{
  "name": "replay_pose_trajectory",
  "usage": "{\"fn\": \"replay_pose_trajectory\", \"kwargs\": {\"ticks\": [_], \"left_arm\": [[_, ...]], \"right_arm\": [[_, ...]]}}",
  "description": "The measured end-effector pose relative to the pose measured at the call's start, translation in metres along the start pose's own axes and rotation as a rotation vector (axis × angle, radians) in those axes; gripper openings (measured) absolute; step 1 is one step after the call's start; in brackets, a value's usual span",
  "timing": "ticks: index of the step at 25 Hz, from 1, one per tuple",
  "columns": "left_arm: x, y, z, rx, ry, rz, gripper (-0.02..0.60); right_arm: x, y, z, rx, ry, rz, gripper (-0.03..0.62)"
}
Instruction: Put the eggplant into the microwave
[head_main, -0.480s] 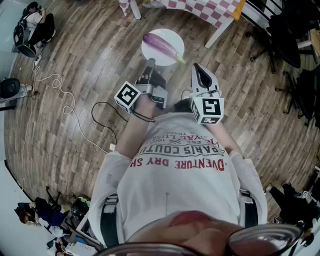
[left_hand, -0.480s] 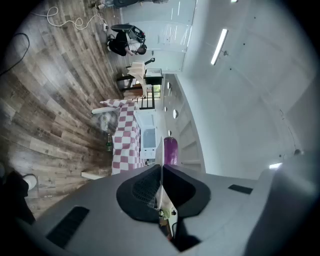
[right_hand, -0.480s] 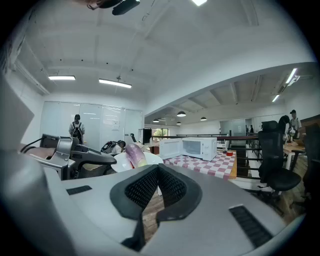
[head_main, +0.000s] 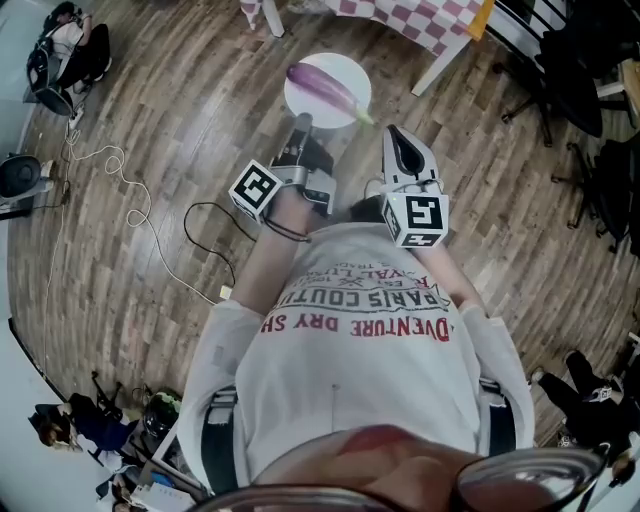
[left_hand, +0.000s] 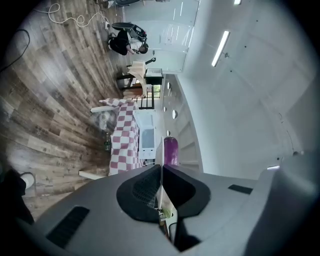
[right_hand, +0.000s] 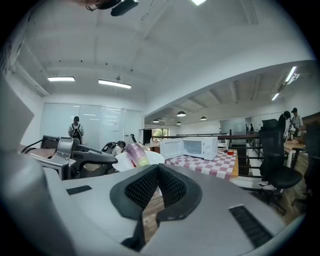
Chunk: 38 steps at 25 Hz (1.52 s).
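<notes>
Left tongs (head_main: 302, 126) clamped on the near rim of a white plate (head_main: 345, 72); the left gripper view shows the thin rim edge-on between the pads. Right tongs (head_main: 398, 140) closed together with nothing in them. They sit just right of the left ones and don't touch the plate.

Eggplant (head_main: 325, 90) lies across the plate, green stem end right, purple body left. Plate is held out ahead of the person over the wood floor (head_main: 150, 130), resting on nothing.

Change vs half a second ago: almost none. Same grip, and the eggplant is in the same spot on the plate, no roll. The plate and the checked surface (head_main: 420, 20) have crept slightly in frame, so I read this as a slow carry, not a stop.

Microwave (right_hand: 196, 147) sits on that surface, far ahead and well apart from the plate. Its door looks swung open to the left, but it's too small to be sure.

For the task: pickup looks done, transport under way, insertion not started. Next move needs the plate kept level. The eggplant is round and loose and could roll off, and a one-rim pinch gives little margin against tilt. Right tongs are free for the door or for steadying the plate.
</notes>
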<state>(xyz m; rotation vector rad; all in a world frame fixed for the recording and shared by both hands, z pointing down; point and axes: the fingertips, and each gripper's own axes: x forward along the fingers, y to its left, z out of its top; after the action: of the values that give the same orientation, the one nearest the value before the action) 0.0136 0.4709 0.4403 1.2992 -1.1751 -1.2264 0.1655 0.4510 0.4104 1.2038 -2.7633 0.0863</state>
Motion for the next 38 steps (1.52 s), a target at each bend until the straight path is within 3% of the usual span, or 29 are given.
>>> {"fn": "replay_pose_trajectory", "kwargs": {"ticks": [5, 11, 18, 22, 38], "left_arm": [[0.003, -0.001, 0.003, -0.018, -0.004, -0.016, 0.034], [0.012, 0.013, 0.012, -0.014, -0.029, 0.02, 0.034], [0.06, 0.021, 0.025, -0.021, -0.064, 0.018, 0.034], [0.101, 0.031, 0.04, -0.015, -0.098, 0.056, 0.034], [0.327, 0.022, 0.064, -0.033, -0.11, 0.012, 0.034]], "right_arm": [[0.006, -0.001, -0.004, 0.027, 0.004, -0.003, 0.026], [0.024, -0.011, -0.013, 0.037, 0.032, 0.008, 0.026], [0.081, -0.042, -0.024, 0.076, 0.053, 0.035, 0.026], [0.125, -0.068, -0.019, 0.091, 0.07, 0.061, 0.026], [0.297, -0.207, 0.02, 0.082, 0.073, 0.088, 0.026]]}}
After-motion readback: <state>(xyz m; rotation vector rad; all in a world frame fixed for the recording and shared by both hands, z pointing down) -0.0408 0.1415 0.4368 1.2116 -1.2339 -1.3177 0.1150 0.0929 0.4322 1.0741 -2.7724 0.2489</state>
